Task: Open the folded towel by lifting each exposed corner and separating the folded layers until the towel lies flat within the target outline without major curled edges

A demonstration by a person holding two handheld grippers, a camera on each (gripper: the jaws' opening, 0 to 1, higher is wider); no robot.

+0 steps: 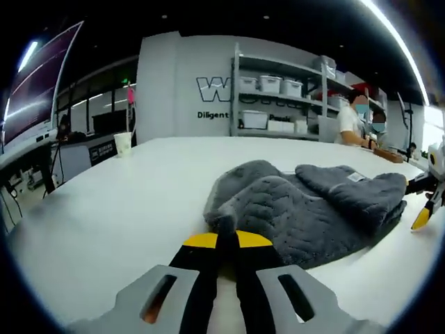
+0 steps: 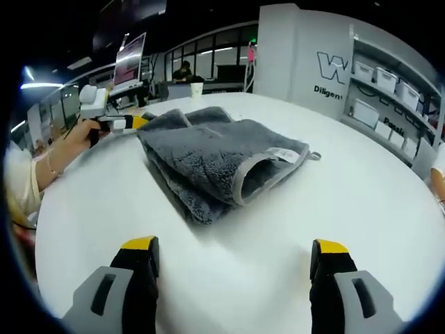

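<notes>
Closest in the left gripper view, the left gripper [image 1: 226, 233] has its yellow-tipped jaws pressed together on the near edge of the folded grey towel [image 1: 313, 205], which lies on a white table [image 1: 111, 209]. Seen from the right gripper view, the right gripper [image 2: 235, 252] hovers with jaws wide apart, the towel just ahead of it, white label [image 2: 283, 154] uppermost.

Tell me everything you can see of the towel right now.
The towel is grey, plush with a quilted texture and a lighter hem, still folded in bunched layers on the white table. A white label and small loop sit at one corner. The left gripper is shut on its near edge; the right gripper hovers open, short of it.
</notes>
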